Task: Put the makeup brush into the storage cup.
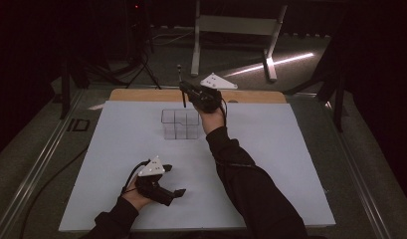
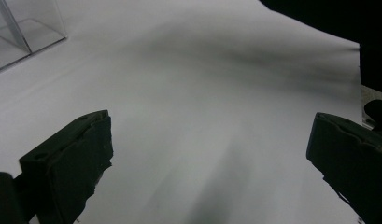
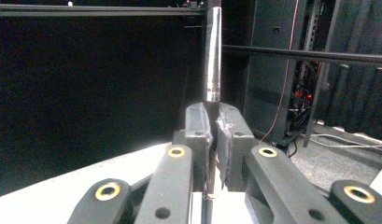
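so the step in hand looks like carrying: the right gripper [image 1: 185, 92] is clamped tight on a thin dark rod [image 1: 181, 82], probably a pen or slim tool, and holds it upright at the far side of the clear box [image 1: 180, 124], above and a bit behind it. in the right gripper view the jaws pinch the rod [image 3: 212, 56] near its lower part, and the stick rises straight up between them; it has a smooth, shiny, metal-like barrel, round in section, with the tip out of frame. the box is see-through plastic with thin walls, split into small square cells by inner dividers, and it sits on the pale matte sheet [image 1: 270, 164] that covers the bench, whose wooden edge [image 1: 141, 94] shows at the back. next move, as i judge it: bring the rod over one cell, keep it vertical, lower it inside the walls and only then let go; the cells are narrow, so aim matters and a tilt could catch a divider. the left gripper [image 1: 173, 196] rests low at the near side of the sheet, jaws wide apart with nothing between them, well apart from the box; a corner of the box [image 2: 25, 32] shows at the top left of its view. gripper pads look like rough black rubber, worn at the edges.
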`<action>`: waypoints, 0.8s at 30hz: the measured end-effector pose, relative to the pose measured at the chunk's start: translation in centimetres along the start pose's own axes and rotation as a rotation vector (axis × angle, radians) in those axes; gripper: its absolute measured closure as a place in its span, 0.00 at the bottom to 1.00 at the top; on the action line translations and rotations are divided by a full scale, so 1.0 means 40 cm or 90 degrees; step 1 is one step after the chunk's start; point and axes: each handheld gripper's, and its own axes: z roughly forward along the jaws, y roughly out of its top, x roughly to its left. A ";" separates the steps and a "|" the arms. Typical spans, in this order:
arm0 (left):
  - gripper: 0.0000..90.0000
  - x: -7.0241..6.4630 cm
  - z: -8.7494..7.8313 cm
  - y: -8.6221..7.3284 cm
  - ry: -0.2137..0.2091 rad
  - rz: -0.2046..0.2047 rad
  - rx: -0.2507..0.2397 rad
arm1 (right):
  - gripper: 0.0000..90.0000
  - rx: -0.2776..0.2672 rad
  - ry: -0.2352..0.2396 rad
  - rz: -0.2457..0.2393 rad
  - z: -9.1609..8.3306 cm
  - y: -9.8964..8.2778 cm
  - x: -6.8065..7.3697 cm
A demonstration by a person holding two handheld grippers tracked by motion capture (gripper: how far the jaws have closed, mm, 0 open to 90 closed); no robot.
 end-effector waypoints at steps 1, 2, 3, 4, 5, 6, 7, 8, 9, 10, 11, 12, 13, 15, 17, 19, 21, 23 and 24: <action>0.02 0.000 0.000 0.000 0.000 0.000 0.000 | 0.93 0.000 0.000 0.000 0.000 0.000 0.000; 0.02 0.000 0.001 -0.003 -0.002 -0.004 0.000 | 0.93 0.000 0.006 0.004 0.010 -0.010 0.000; 0.02 0.000 0.001 -0.003 -0.002 -0.004 0.000 | 0.93 0.000 0.006 0.004 0.010 -0.010 0.000; 0.02 0.000 0.001 -0.004 -0.003 -0.003 0.002 | 0.93 0.005 0.005 0.004 0.019 -0.021 0.003; 0.02 -0.001 0.001 -0.004 -0.003 -0.003 0.001 | 0.93 0.007 0.007 0.005 0.024 -0.026 0.004; 0.02 -0.001 0.000 -0.003 -0.003 -0.003 0.000 | 0.93 0.010 0.007 0.006 0.028 -0.031 0.005; 0.02 -0.001 0.000 -0.003 -0.003 -0.003 0.000 | 0.93 0.010 0.007 0.006 0.028 -0.031 0.005; 0.02 -0.001 -0.001 -0.002 -0.003 -0.001 -0.001 | 0.93 0.016 0.004 0.005 0.035 -0.041 0.005; 0.02 -0.001 -0.001 -0.002 -0.003 -0.001 -0.001 | 0.93 0.016 0.004 0.005 0.035 -0.041 0.005; 0.02 -0.001 0.000 -0.003 -0.004 -0.001 0.000 | 0.93 0.020 0.002 0.004 0.041 -0.050 0.005; 0.02 -0.001 0.000 -0.003 -0.004 -0.003 0.001 | 0.93 0.023 0.001 0.004 0.044 -0.054 0.004; 0.02 -0.001 0.000 -0.004 -0.003 -0.003 0.000 | 0.93 0.024 0.001 0.006 0.046 -0.058 0.003; 0.02 -0.001 0.000 -0.004 -0.003 -0.003 0.000 | 0.93 0.024 0.001 0.006 0.046 -0.058 0.003; 0.02 -0.001 -0.001 -0.003 -0.003 -0.002 -0.001 | 0.93 0.030 -0.004 0.006 0.050 -0.066 0.001; 0.02 -0.001 -0.002 -0.003 -0.004 -0.003 -0.003 | 0.93 0.032 -0.006 0.009 0.053 -0.077 0.000; 0.02 -0.001 -0.001 -0.004 -0.004 -0.003 -0.002 | 0.93 0.039 -0.009 0.011 0.057 -0.091 -0.001; 0.02 -0.002 0.000 -0.004 -0.005 -0.005 0.000 | 0.93 0.045 -0.010 0.020 0.060 -0.104 0.000; 0.02 -0.002 0.000 -0.004 -0.006 -0.003 0.000 | 0.93 0.052 -0.011 0.020 0.064 -0.115 0.001; 0.02 -0.002 0.000 -0.004 -0.006 -0.003 0.000 | 0.93 0.060 -0.015 0.020 0.067 -0.122 0.001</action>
